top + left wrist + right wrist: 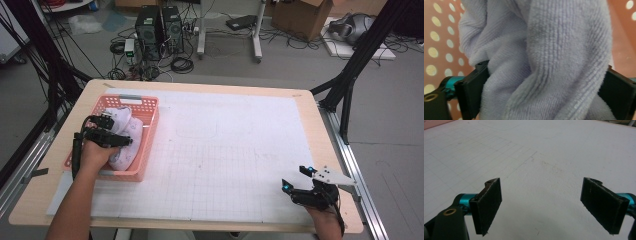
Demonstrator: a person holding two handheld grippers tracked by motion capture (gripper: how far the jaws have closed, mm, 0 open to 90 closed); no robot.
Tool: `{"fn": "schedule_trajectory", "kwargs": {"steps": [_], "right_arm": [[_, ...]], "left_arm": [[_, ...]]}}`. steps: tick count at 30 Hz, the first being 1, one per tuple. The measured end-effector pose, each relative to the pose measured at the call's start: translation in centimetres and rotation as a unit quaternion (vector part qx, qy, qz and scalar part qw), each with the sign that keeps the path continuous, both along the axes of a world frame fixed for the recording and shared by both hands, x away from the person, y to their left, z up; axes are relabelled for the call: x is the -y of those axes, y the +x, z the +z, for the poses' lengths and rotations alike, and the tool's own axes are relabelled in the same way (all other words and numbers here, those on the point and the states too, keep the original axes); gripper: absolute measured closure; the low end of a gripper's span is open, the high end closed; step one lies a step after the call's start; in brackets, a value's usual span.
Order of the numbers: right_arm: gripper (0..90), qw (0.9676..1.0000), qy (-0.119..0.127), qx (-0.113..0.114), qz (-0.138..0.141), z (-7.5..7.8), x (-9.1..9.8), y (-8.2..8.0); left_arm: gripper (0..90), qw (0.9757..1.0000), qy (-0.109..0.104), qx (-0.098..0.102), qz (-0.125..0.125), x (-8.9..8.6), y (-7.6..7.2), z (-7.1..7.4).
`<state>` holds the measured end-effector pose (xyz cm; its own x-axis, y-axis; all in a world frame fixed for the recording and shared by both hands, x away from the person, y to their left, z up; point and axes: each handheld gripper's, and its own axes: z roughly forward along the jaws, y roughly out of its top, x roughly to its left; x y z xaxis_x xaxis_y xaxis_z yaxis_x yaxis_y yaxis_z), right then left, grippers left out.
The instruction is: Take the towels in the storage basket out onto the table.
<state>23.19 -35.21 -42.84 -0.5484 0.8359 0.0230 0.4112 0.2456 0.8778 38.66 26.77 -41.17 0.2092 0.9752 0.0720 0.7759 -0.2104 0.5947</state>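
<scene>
High view: left gripper (116, 134) is seen inside pink basket (147, 134) at table's (240, 89) left edge, on lavender cloth (128, 131). Left gripper view: cloth (544, 62) is clamped betw. jaws. Right gripper view: right gripper (551, 205) is held wide open, nothing betw. jaws, near front-right corner.

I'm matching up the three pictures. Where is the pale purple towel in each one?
High view: the towel lies in the pink basket at the table's left, under the left hand-held gripper.
Left gripper view: the towel bulges between the jaws.
Right gripper view: not in it.
Shared landmark: the pink basket.
</scene>
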Motion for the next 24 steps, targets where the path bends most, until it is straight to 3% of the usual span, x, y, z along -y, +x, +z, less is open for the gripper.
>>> {"fn": "schedule_trajectory", "kwargs": {"steps": [8,17,21,24], "right_arm": [[16.2,1.0,0.001,0.0,-0.001,-0.1,0.0,0.1],[16.4,1.0,0.005,-0.001,-0.005,0.0,0.1,0.0],[16.4,1.0,0.004,0.0,-0.005,0.0,0.1,0.1],[16.4,1.0,0.006,0.0,-0.007,0.0,0.3,0.0]], "left_arm": [[12.3,0.9997,0.009,-0.005,0.02,0.0,0.4,-0.5],[43.8,0.9998,-0.014,-0.002,0.011,0.0,-0.1,0.4],[49.7,0.9992,-0.036,0.014,0.005,-0.1,-0.3,0.9],[52.3,0.997,-0.062,0.047,-0.002,-0.3,-0.8,1.6]]}}
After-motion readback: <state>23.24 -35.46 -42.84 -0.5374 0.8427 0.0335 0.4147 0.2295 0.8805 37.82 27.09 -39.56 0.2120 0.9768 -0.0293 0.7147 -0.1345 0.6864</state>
